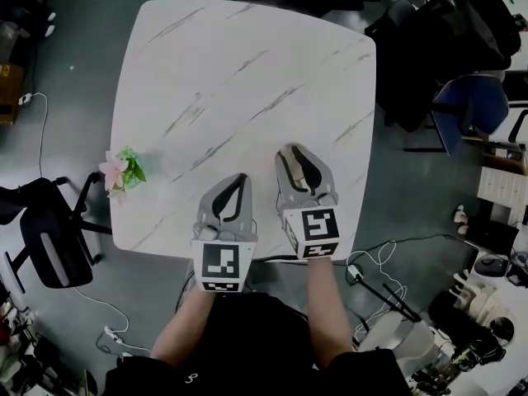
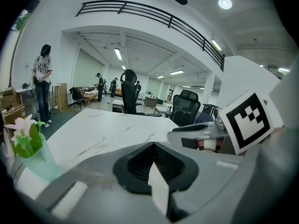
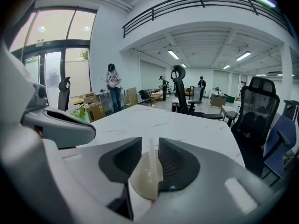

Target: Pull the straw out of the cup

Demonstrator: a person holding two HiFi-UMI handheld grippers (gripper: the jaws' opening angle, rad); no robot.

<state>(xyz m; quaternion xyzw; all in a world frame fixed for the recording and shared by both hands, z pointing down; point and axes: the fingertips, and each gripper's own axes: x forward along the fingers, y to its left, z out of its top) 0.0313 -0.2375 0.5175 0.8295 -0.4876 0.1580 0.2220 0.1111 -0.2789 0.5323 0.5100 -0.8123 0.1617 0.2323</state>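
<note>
Although no cup shows, the straw (image 3: 150, 158) lies between the parted pads of the right claw (image 3: 150, 140), its length along them, by the bench's (image 1: 247, 73) near edge, while the left claw (image 2: 153, 144) beside it is closed, empty

Worktop (image 1: 247, 73): is looking like smooth white stone with grey streaks, shining a little.
Left claw (image 1: 239, 180): is showing dull grey plastic.
Right claw (image 1: 295, 153): is showing dull grey plastic and black ribbed pads (image 3: 175, 160).
Straw (image 3: 150, 164): is looking like milky see-through plastic.
</note>
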